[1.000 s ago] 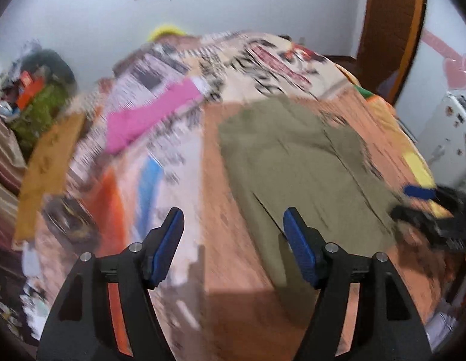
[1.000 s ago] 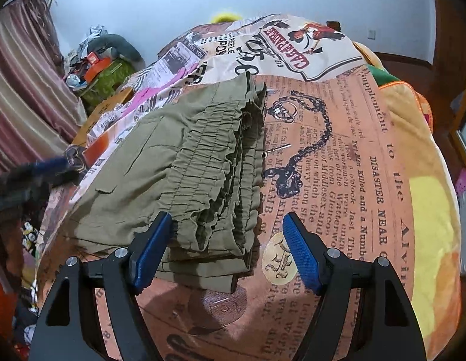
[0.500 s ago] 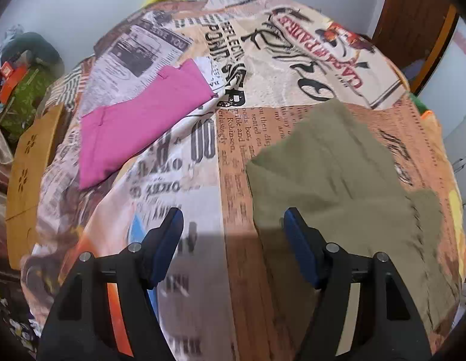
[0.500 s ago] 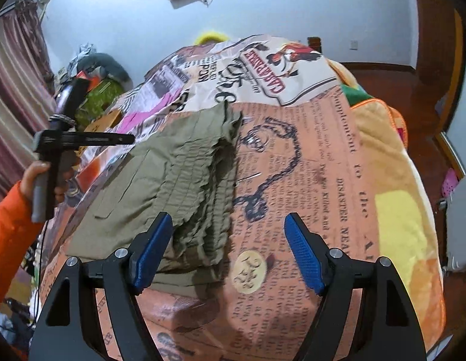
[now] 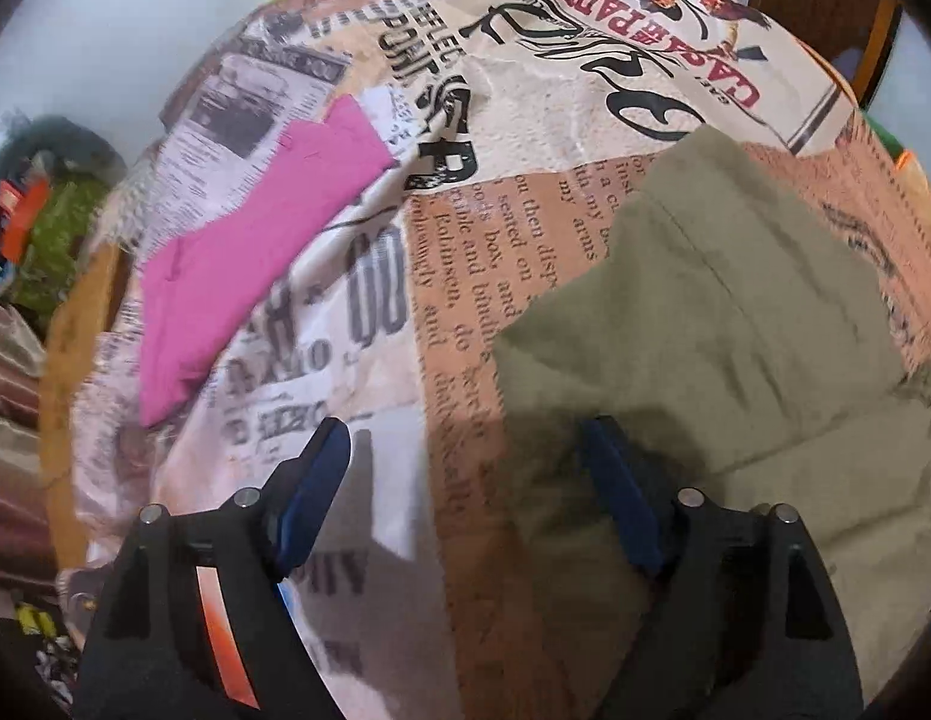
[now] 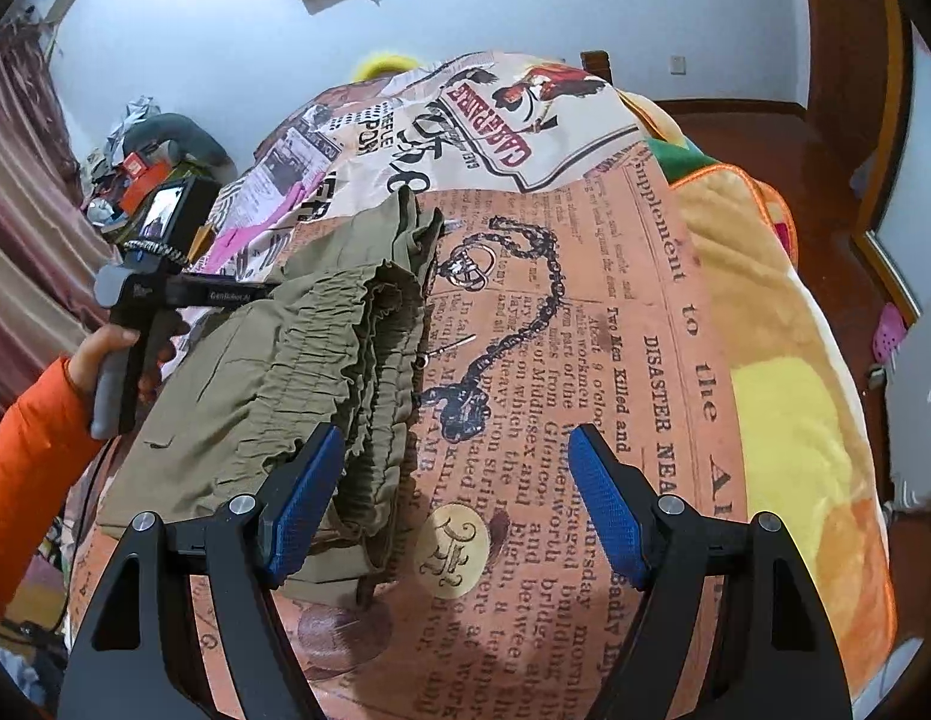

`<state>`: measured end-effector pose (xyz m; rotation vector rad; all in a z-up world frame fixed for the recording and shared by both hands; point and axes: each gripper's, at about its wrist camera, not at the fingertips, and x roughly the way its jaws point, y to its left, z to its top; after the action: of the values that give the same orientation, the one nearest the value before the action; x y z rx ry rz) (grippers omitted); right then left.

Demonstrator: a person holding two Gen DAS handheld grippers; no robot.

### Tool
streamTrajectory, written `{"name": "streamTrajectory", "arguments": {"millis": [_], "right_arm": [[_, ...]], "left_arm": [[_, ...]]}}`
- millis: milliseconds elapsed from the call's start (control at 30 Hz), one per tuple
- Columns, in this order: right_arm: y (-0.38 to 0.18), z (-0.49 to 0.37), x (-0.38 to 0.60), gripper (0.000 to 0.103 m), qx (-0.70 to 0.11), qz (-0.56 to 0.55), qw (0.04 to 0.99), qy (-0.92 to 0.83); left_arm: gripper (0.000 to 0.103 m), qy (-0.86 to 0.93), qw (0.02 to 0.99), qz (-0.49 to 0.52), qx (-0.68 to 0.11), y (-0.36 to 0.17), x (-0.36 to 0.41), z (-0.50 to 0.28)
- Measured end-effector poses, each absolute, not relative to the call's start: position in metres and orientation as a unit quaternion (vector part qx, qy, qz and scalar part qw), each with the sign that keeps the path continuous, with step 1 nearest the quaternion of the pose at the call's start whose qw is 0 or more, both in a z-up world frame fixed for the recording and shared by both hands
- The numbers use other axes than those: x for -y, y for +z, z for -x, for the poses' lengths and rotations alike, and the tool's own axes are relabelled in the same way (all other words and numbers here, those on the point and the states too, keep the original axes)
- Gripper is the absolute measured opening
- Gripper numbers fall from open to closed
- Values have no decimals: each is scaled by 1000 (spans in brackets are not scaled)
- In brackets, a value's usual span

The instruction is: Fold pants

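Newspaper-print bedding carries the olive pants, already folded into a thick stack with the ruched waistband on top; one more fold or a tidy seems left. Left gripper, jaws just widened and empty, straddles the hem at 5 o'clock. Right gripper gapes empty at the waistband.
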<state>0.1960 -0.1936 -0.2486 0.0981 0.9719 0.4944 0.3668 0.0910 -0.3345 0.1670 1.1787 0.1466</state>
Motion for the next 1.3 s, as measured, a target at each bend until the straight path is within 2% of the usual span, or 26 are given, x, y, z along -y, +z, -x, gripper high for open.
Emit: {"name": "streamTrajectory", "arguments": {"millis": [133, 433, 800, 1033, 1300], "right_arm": [[-245, -194, 193, 74, -457, -45, 856, 239], [-230, -175, 192, 74, -443, -37, 860, 251], [-230, -152, 191, 74, -445, -26, 858, 255], [-237, -145, 187, 74, -448, -16, 855, 258], [-265, -152, 187, 72, -474, -38, 842, 255]], "left_arm": [[82, 86, 824, -102, -551, -328, -88, -341], [82, 110, 823, -24, -557, -317, -119, -272], [82, 108, 828, 31, -549, -298, -87, -191], [82, 84, 834, 55, -542, -293, -53, -167], [81, 102, 839, 101, -525, -280, -94, -148]]}}
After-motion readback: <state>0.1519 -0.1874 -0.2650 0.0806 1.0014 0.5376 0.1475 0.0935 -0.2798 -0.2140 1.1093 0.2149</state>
